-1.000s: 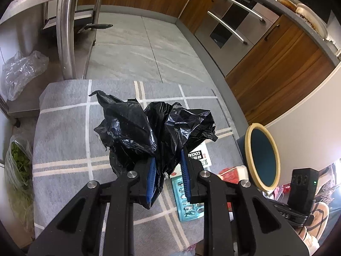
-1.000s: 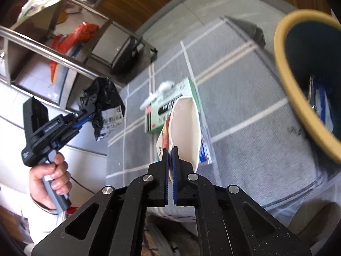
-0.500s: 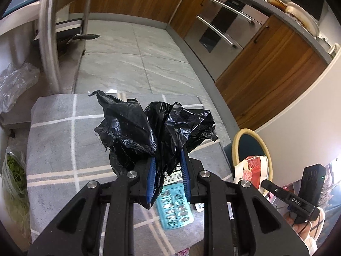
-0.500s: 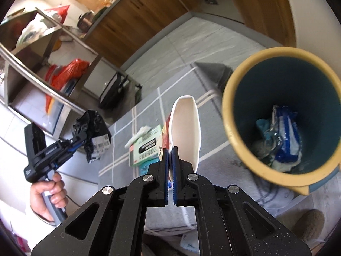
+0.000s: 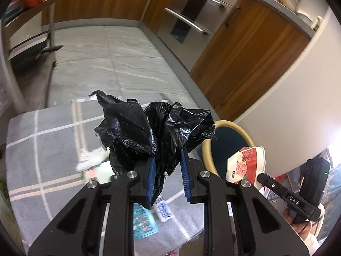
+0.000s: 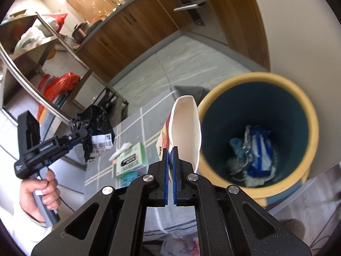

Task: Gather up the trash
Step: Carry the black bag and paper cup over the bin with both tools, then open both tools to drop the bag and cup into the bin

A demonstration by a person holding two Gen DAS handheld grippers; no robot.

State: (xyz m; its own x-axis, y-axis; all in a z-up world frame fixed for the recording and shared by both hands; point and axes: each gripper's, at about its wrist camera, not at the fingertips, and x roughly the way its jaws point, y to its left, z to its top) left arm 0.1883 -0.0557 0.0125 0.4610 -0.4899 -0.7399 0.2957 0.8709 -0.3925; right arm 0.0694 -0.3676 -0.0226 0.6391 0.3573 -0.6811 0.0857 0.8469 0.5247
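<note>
The left gripper [image 5: 167, 170] is being pointed steeply downward, its blue-padded fingers [image 5: 151, 176] being kept slightly apart and pressed against a crumpled black bag [image 5: 153, 128] that is being held between them. The left hand [image 6: 39, 194] is being wrapped around that gripper's handle, as seen from the right wrist. The right gripper [image 6: 170, 166] is also being angled downward, its jaws being squeezed nearly together on the wall of a paper cup [image 6: 186, 128], which is being held upright above them

bins: 1 [image 6: 259, 85] | black bags: 1 [image 5: 153, 128] | paper bowls: 1 [image 6: 187, 125] | boxes: 1 [image 6: 130, 157]
</note>
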